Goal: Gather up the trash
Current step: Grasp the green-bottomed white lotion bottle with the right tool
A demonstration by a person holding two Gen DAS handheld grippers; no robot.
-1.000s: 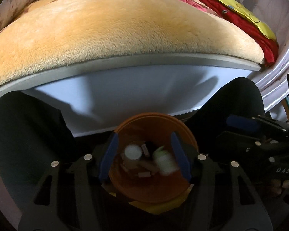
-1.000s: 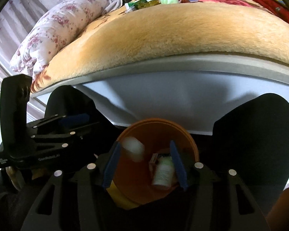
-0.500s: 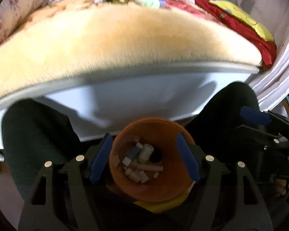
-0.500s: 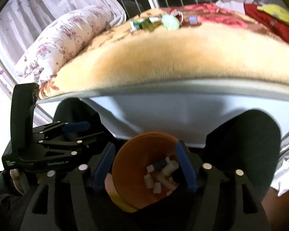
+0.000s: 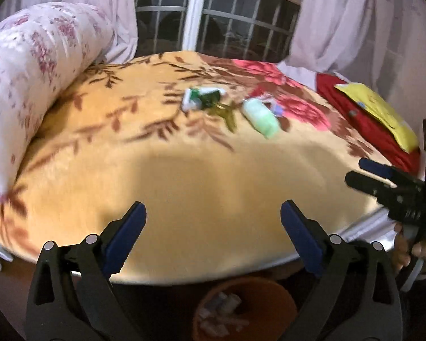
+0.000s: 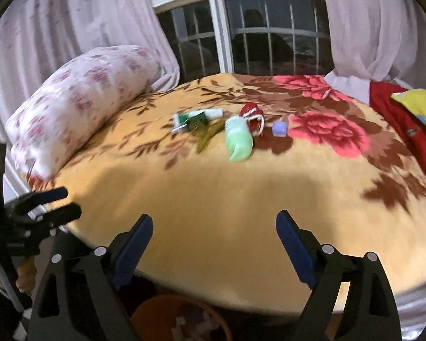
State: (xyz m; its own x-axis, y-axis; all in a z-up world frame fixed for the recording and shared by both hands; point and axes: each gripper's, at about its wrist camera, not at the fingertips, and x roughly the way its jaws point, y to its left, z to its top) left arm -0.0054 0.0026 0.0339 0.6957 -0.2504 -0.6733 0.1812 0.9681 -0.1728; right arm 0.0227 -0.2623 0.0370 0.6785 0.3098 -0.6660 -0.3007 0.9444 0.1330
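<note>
Trash lies in a cluster far across the bed: a pale green bottle, a green and white wrapper, an olive strip, a red and white piece and a small lilac cube. An orange bin with small white pieces inside stands below the bed's near edge. My left gripper is open and empty above the near blanket. My right gripper is open and empty too. Each gripper shows at the edge of the other's view.
A floral blanket covers the bed. A flowered pillow roll lies at the left. Red and yellow cloth lies at the right. A barred window and curtains stand behind the bed.
Both grippers have risen from over the orange bin and tilted up, so the bed top and trash cluster fill the views. The bin has dropped to the bottom edge.
</note>
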